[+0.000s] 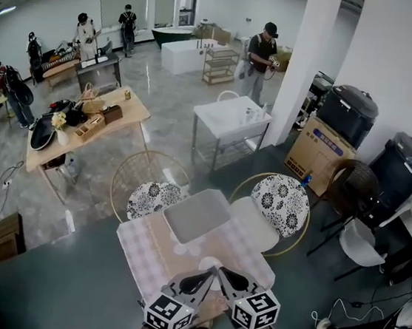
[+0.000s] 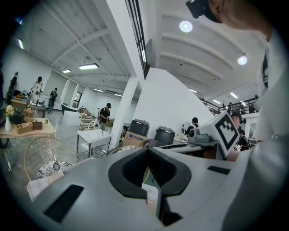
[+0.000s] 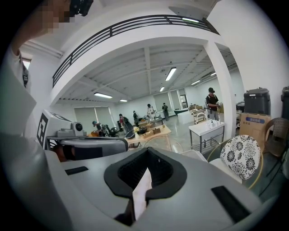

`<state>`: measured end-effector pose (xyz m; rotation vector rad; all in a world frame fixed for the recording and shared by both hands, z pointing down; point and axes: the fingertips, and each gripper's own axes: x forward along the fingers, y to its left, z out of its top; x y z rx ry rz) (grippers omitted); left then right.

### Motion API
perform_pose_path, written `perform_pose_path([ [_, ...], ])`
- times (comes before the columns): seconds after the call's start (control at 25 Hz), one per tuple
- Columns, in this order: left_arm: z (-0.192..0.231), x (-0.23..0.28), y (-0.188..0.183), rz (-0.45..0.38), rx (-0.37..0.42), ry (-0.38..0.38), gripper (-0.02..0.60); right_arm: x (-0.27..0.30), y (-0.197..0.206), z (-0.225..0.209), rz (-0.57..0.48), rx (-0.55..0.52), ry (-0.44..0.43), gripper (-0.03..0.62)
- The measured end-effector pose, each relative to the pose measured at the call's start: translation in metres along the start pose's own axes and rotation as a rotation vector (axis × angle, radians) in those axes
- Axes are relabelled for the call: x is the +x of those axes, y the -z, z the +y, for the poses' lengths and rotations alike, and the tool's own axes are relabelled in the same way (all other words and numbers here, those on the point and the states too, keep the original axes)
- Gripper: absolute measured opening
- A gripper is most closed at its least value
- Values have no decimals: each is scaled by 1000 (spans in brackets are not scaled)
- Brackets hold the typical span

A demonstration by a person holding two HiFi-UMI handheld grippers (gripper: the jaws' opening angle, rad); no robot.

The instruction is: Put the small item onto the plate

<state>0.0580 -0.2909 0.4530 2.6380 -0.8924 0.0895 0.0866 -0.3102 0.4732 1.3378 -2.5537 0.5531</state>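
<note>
Tips nearly meeting, left tongs [image 1: 206, 275] and right tongs [image 1: 227, 274] — both closed, empty — hang above the checked table [image 1: 141, 252].

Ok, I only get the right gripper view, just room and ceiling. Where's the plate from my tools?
Observer: In the head view the grey plate lies on the table, past both tool tips, with nothing showing on it.
Operator: Is the left tool shut?
Observer: Yes, the left tool has its jaws together in its own view, with nothing between them.
Operator: And the item?
Observer: I see only a small pale spot on the table just ahead of the right tool. I cannot tell whether that is it.
</note>
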Motion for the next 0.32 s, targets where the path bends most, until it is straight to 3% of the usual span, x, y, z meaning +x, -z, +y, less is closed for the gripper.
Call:
perform_pose_path([
  [0.32, 3, -4, 1, -7, 2, -10, 5, 2, 3, 4, 2, -6, -8, 14],
])
